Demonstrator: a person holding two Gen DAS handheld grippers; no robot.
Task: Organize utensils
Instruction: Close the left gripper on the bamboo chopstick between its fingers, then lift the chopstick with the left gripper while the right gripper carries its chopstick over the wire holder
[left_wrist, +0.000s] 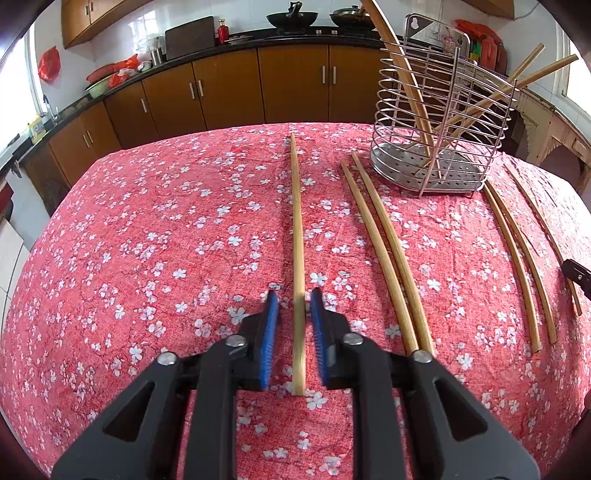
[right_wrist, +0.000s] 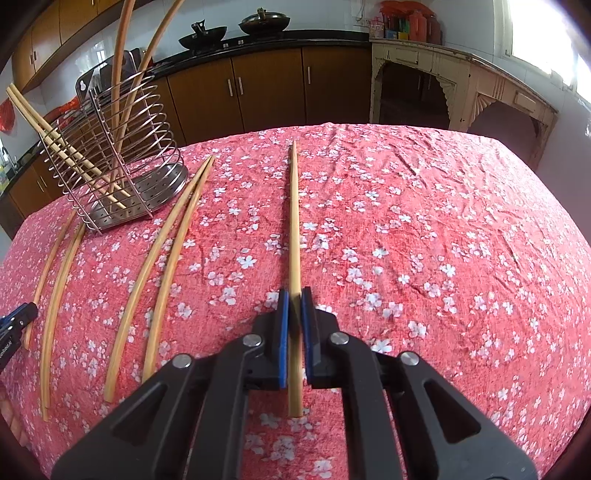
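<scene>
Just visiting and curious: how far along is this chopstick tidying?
Done: several chopsticks already stand in the wire holder. In hand: the right gripper is shut on one chopstick lying on the tablecloth; the left gripper straddles another chopstick, pads not visibly pressing. Left: those two, plus a near pair and a far pair lying loose.

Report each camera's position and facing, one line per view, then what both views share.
Left wrist: sits on the left gripper, looking forward and down across the floral tablecloth towards the kitchen cabinets; its open black fingers straddle the left-end chopstick.
Right wrist: sits on the right gripper, facing the same way; its fingers are shut on the right-end chopstick.
Shared: the wire holder, the loose chopsticks beside it, the tablecloth, the cabinets, and the other gripper's tip at the frame edge.
</scene>
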